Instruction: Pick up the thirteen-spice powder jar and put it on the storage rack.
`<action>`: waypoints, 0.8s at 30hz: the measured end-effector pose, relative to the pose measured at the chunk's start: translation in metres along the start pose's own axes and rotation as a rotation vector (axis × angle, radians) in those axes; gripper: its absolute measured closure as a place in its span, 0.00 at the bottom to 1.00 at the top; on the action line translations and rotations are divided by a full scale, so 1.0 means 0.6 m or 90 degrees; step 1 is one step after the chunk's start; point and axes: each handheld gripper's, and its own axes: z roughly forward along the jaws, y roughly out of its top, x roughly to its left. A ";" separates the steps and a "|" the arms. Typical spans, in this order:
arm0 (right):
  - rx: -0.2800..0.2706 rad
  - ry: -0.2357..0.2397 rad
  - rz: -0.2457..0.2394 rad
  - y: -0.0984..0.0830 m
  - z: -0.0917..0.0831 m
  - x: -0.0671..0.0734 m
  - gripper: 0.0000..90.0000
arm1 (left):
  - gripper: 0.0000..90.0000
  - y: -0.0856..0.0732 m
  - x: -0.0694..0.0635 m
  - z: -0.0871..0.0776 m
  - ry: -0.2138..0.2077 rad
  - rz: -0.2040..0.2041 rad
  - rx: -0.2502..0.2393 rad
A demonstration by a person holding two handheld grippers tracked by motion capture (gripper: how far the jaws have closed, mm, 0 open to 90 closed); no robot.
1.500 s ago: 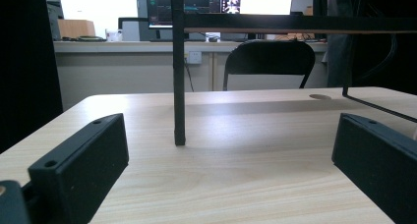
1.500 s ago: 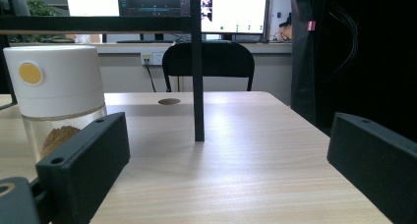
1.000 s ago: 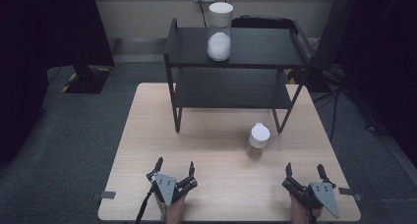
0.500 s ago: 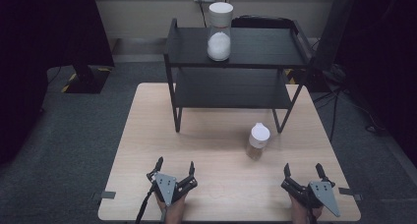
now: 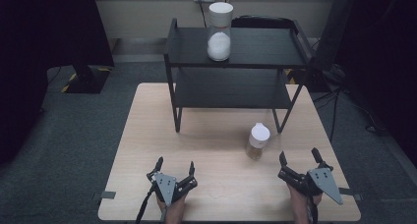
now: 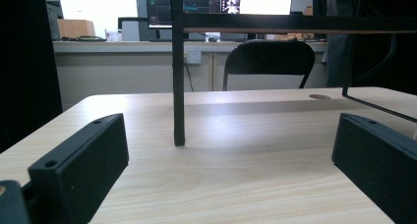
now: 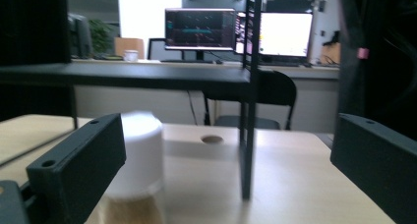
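Both tongs rest at the near edge of the tabletop (image 5: 147, 135), and both stand wide open with nothing between their jaws. The thing closest to your reach is the small jar (image 5: 257, 141) with the white lid, standing upright on the tabletop just in front of the rack's (image 5: 236, 62) near right leg. It lies slightly left of and beyond your right tongs (image 5: 298, 160). In the right gripper view the small jar (image 7: 134, 170) sits off to the left, partly behind the left jaw, so turn the right tongs a little leftward until it sits between the jaws before you advance. Come in low and level, grip the body below the lid, and mind the rack's leg (image 7: 248, 135) close beside it. Keep your left tongs (image 5: 174, 167) parked where they are, well apart. The tall jar (image 5: 220, 31) on the rack's top shelf looks to be no concern yet.
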 end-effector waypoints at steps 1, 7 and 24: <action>-0.002 0.007 -0.002 0.005 0.008 0.002 0.00 | 0.00 0.000 0.000 0.000 0.000 0.000 0.000; 0.001 0.058 -0.020 0.025 0.065 0.028 0.00 | 0.00 0.000 0.000 0.000 0.000 0.000 0.000; 0.072 0.051 0.032 -0.050 0.125 0.089 0.09 | 0.00 0.000 0.000 0.000 0.000 0.000 0.000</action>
